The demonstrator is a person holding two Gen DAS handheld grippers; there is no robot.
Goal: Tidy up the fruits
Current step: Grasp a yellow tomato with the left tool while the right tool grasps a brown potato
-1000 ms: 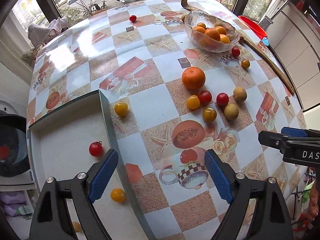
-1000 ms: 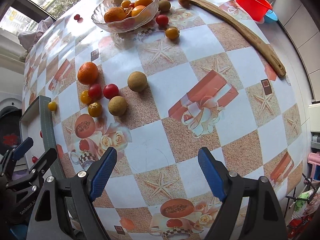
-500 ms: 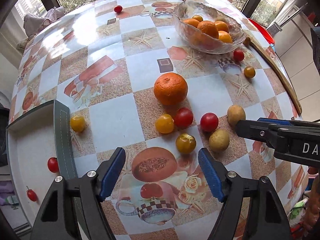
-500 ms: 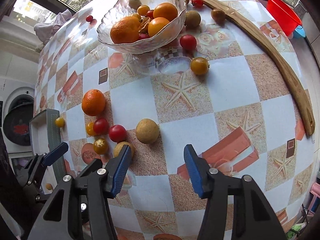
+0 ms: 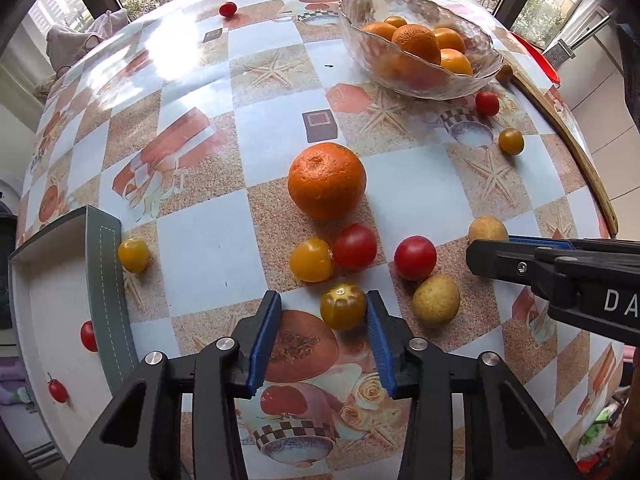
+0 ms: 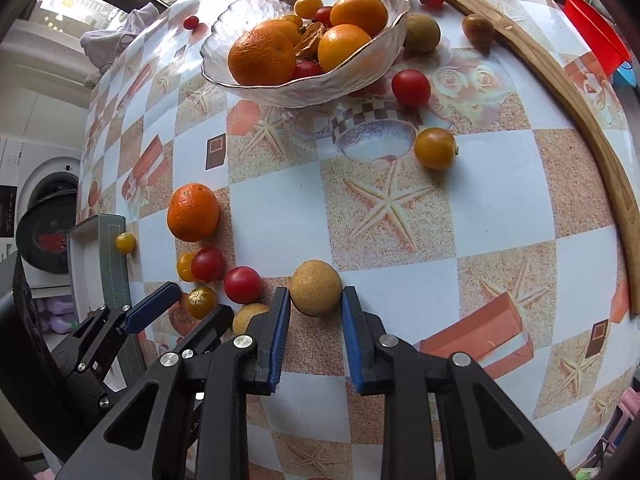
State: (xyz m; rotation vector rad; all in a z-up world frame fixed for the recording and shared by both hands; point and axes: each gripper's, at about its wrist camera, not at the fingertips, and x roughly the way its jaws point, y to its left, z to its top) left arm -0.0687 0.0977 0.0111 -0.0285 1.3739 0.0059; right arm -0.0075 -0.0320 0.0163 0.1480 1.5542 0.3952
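My left gripper (image 5: 322, 296) points down at the patterned table, its jaws closing. A yellow cherry tomato (image 5: 343, 306) sits between them against the right pad, with a gap to the left pad. My right gripper (image 6: 315, 294) is closing too, both pads touching a tan round fruit (image 6: 316, 288) at their tips. A loose orange (image 5: 327, 180), two red tomatoes (image 5: 355, 247) and another tan fruit (image 5: 436, 300) lie close by. A glass bowl (image 6: 248, 84) further back holds oranges and small tomatoes.
A grey-rimmed white tray (image 5: 106, 280) at the left table edge holds small red tomatoes, with a yellow tomato (image 5: 134, 255) beside it. A curved wooden strip (image 6: 560, 92) runs along the right edge, past a red basin (image 6: 596, 28). More tomatoes lie near the bowl.
Both grippers moved in and down over the fruit cluster while their jaws narrowed. The left now straddles the yellow tomato; the right has closed around the tan fruit.
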